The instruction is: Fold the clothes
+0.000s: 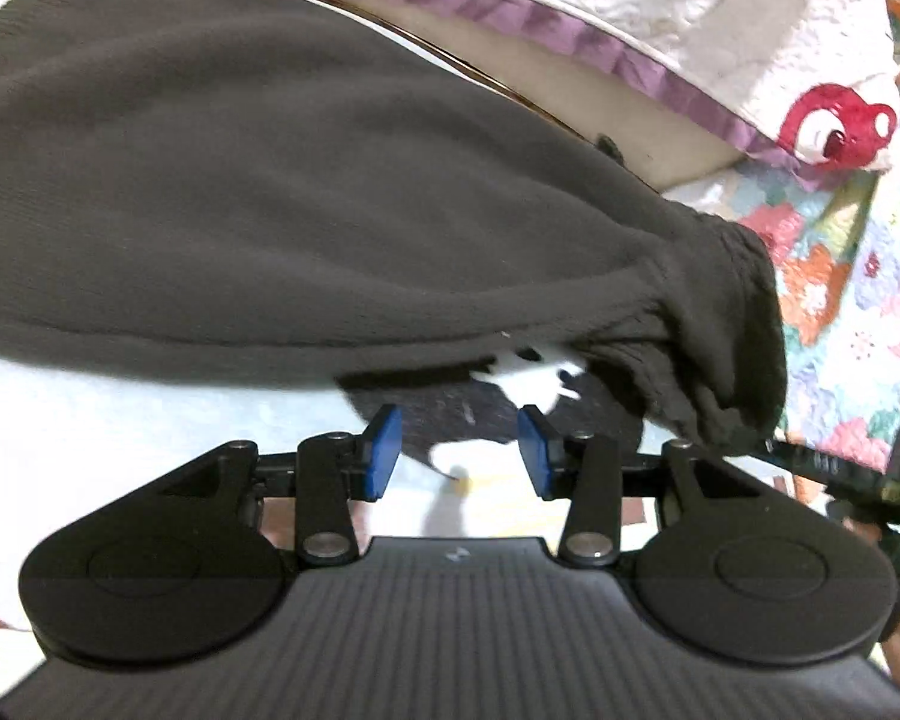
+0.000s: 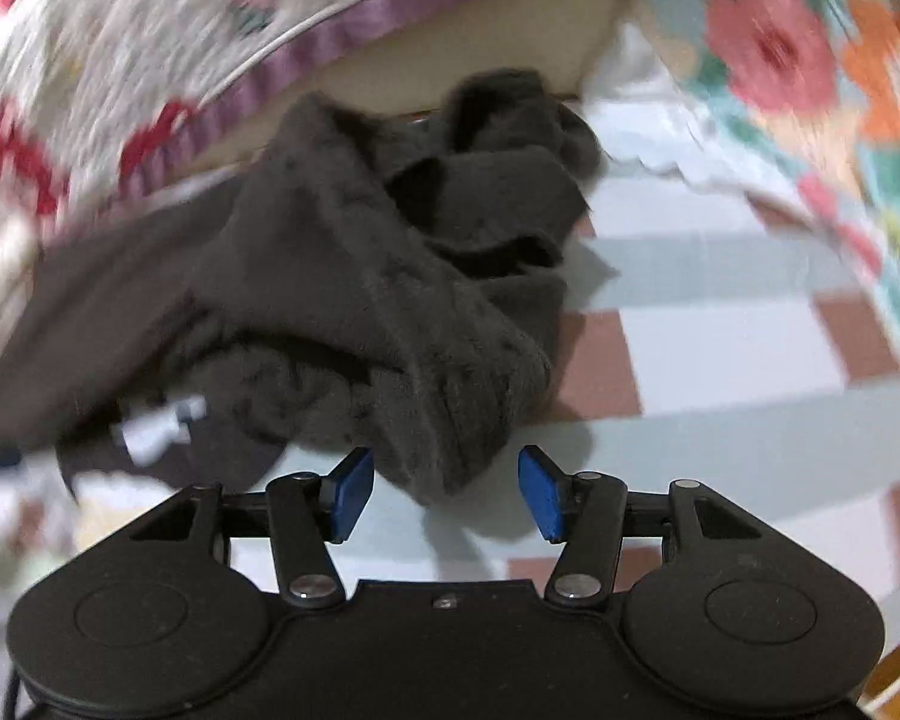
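Checked bedding [image 2: 720, 354] in pale blue and brown is seen beneath both tools, with a flowered quilt [image 2: 810, 60] and a purple-edged cover [image 1: 660, 54] behind. Between the blue pads of the right gripper [image 2: 444, 495], which stand apart and press on nothing, the ribbed end of a dark grey knitted garment [image 2: 390, 300] is framed, just ahead of the tips. From there the bunched fabric runs straight away from the tool toward the cover. The left gripper [image 1: 459, 456] is likewise held open and empty, the same garment [image 1: 270, 180] spread broadly beyond it, its gathered cuff off to the right. The right hand is judged the nearer to a graspable edge.
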A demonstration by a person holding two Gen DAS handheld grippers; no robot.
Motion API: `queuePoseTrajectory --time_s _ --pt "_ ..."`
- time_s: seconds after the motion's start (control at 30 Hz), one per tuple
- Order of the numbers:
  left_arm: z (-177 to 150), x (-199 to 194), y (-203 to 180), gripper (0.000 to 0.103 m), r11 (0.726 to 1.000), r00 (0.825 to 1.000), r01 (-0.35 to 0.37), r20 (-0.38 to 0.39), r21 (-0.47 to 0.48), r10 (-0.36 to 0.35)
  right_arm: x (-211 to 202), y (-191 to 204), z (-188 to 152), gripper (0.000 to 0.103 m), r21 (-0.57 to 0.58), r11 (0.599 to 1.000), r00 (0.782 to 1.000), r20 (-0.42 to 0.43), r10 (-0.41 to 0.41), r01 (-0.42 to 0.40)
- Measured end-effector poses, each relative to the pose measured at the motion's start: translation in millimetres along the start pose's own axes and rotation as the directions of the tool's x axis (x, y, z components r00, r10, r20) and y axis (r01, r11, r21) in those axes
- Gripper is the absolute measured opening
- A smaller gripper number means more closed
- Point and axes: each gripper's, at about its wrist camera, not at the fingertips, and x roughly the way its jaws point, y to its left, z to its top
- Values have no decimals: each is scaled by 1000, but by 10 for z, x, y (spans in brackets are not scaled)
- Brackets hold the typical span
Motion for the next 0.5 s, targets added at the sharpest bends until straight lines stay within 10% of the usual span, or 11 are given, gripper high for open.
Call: queuePoseTrajectory --time_s 0.2,0.27,0.3,0.33,0.43,0.5 --pt "-41 162 -246 39 995 997 -21 75 97 13 214 -134 11 69 182 981 997 40 -73 64" --pt "-32 178 -369 40 990 996 -19 85 140 7 202 -56 6 55 150 988 996 81 -33 20" --pt "-28 183 -426 40 988 997 -15 83 156 2 184 -3 38 24 125 992 996 87 1 -12" --pt "-24 186 -481 40 985 997 -12 81 173 -2 172 50 81 14 95 995 997 74 25 -32" --pt "-53 126 -599 42 974 995 -33 97 224 12 32 186 210 14 155 968 980 17 196 -196" --pt "-62 34 -621 42 974 993 -19 116 226 -8 -184 285 270 14 254 884 918 59 392 -393"
